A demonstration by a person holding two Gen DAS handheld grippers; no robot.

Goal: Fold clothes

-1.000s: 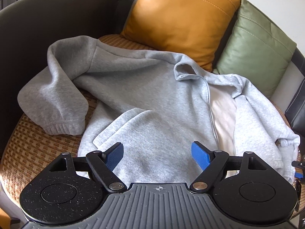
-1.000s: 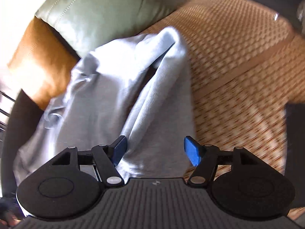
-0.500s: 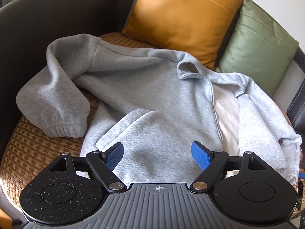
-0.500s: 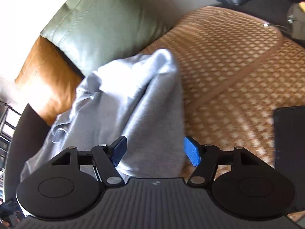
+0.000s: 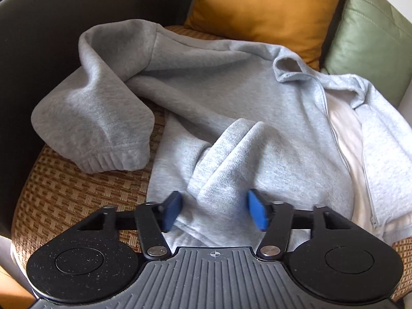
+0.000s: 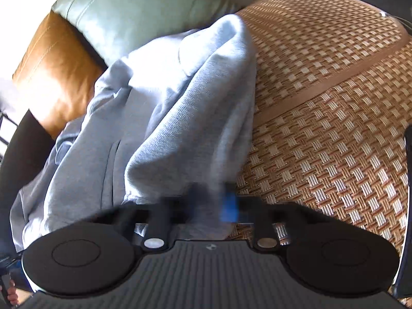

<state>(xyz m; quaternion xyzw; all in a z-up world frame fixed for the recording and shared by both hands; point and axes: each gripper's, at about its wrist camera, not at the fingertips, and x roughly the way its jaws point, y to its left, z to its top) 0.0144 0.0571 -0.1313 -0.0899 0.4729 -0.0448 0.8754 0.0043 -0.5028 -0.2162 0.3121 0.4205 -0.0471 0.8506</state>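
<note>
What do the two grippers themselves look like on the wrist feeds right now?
The left gripper has matte black linkage arms with silver pivot screws, blue finger pads, two round black discs and a ribbed grey base bearing a small crosshair mark. The right gripper is the same build, though its fingers are motion-blurred. No cables or sleeves are visible.

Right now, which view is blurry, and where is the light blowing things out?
Left wrist view: sharp, with the left claw crisp around the grey hoodie. Right wrist view: the right claw is motion-smeared, and sunlight washes out the hoodie near the orange cushion.
</note>
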